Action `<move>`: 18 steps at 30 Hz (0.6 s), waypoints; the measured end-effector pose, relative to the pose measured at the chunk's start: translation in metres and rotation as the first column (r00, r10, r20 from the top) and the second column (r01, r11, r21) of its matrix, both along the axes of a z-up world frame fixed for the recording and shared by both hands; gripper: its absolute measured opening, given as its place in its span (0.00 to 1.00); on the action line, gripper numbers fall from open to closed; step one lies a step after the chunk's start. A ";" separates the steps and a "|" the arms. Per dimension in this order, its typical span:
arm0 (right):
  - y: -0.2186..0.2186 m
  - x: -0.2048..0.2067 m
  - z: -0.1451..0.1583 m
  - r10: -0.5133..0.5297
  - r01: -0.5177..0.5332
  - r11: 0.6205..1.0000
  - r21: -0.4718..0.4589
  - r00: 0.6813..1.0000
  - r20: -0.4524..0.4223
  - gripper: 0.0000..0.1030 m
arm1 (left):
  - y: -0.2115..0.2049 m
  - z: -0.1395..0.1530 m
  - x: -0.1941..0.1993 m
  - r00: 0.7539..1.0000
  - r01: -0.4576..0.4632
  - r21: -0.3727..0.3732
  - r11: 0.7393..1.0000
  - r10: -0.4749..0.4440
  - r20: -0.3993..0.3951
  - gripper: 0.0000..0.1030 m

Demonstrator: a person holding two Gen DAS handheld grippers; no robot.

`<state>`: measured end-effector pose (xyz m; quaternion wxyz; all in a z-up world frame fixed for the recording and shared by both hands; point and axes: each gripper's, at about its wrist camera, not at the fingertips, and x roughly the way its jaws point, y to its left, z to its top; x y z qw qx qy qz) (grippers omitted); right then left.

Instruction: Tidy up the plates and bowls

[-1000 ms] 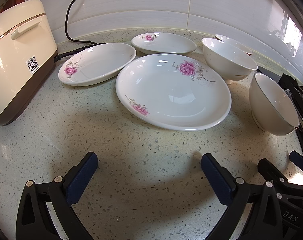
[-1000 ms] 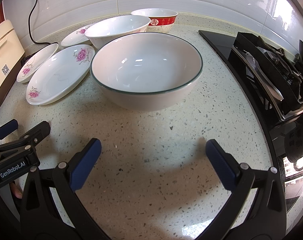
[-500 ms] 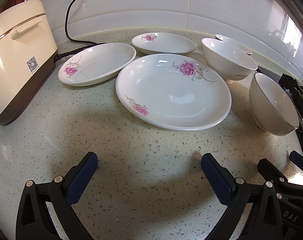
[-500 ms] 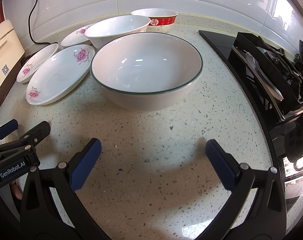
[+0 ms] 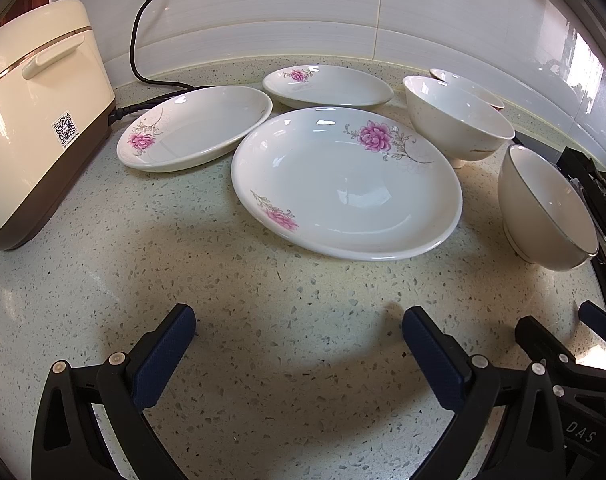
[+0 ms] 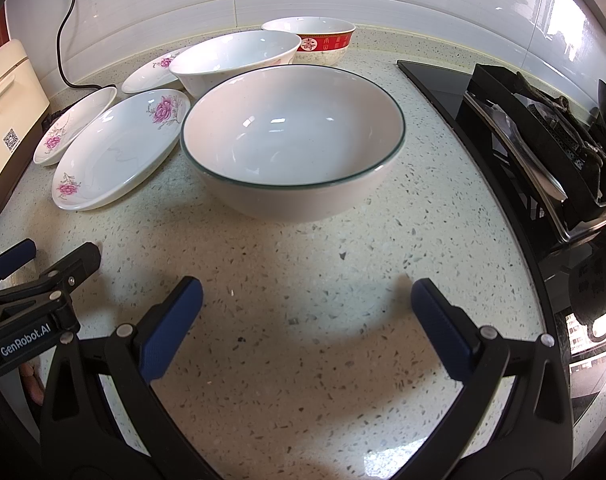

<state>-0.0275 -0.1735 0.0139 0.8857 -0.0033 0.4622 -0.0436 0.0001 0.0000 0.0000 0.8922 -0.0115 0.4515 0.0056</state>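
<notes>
Three white plates with pink flowers lie on the speckled counter: a large plate (image 5: pixel 345 184), a medium plate (image 5: pixel 195 126) to its left and a small plate (image 5: pixel 327 86) behind. A white bowl (image 5: pixel 457 120), a red-banded bowl (image 6: pixel 309 38) and a green-rimmed bowl (image 6: pixel 293 140) stand to the right. My left gripper (image 5: pixel 299 344) is open and empty, in front of the large plate. My right gripper (image 6: pixel 307 320) is open and empty, in front of the green-rimmed bowl.
A cream rice cooker (image 5: pixel 35 116) with a black cord (image 5: pixel 137 56) stands at the left. A black gas stove (image 6: pixel 543 140) lies at the right edge of the counter. A white tiled wall runs behind the dishes.
</notes>
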 end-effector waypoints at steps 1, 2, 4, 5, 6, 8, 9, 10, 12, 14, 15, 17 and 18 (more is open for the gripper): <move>0.000 0.000 0.000 0.000 0.000 1.000 0.000 1.000 0.000 1.00 | 0.000 0.000 0.000 1.000 0.000 0.000 1.000 0.000 0.000 1.00; 0.000 0.000 0.000 0.000 0.000 1.000 0.000 1.000 0.000 1.00 | 0.000 0.000 0.000 1.000 0.000 0.000 1.000 0.000 0.000 1.00; 0.000 0.000 0.000 0.000 0.000 1.000 0.000 1.000 0.000 1.00 | 0.000 0.000 0.000 1.000 0.000 0.000 1.000 0.000 0.000 1.00; 0.000 0.000 0.000 0.000 0.000 1.000 0.000 1.000 0.000 1.00 | 0.000 0.000 0.000 1.000 0.000 0.000 1.000 0.000 0.000 1.00; 0.000 0.000 0.000 0.000 0.000 1.000 0.000 1.000 0.000 1.00 | 0.000 0.000 0.000 1.000 0.000 0.000 1.000 0.000 0.000 1.00; 0.000 0.000 0.000 0.000 0.000 1.000 0.000 1.000 0.000 1.00 | 0.000 0.000 0.000 1.000 0.000 0.000 1.000 0.000 0.000 1.00; 0.000 0.000 0.000 0.000 0.000 1.000 0.000 1.000 0.000 1.00 | 0.000 0.000 0.000 1.000 0.000 0.000 1.000 0.000 0.000 1.00; 0.000 0.000 0.000 0.000 0.000 1.000 0.000 1.000 0.000 1.00 | 0.000 0.000 0.000 1.000 0.000 0.000 1.000 0.000 0.000 1.00; 0.000 0.000 0.000 0.000 0.000 1.000 0.000 1.000 0.000 1.00 | 0.000 0.000 0.000 1.000 0.003 -0.001 1.000 -0.003 0.000 1.00; 0.000 0.000 0.000 0.000 0.000 1.000 0.000 1.000 0.000 1.00 | 0.000 0.000 0.000 1.000 0.010 -0.002 1.000 -0.010 0.000 1.00; 0.000 0.000 0.000 0.000 0.000 1.000 0.000 1.000 0.000 1.00 | 0.000 0.000 -0.001 1.000 0.015 -0.002 1.000 -0.015 0.000 1.00; 0.000 0.001 0.001 0.000 0.000 1.000 0.000 1.000 0.000 1.00 | -0.001 0.001 -0.003 0.999 0.033 -0.003 0.999 -0.033 -0.001 1.00; 0.000 0.001 0.001 -0.004 0.004 1.000 0.001 1.000 0.000 1.00 | 0.000 0.000 -0.002 0.999 0.043 -0.002 0.999 -0.043 -0.004 1.00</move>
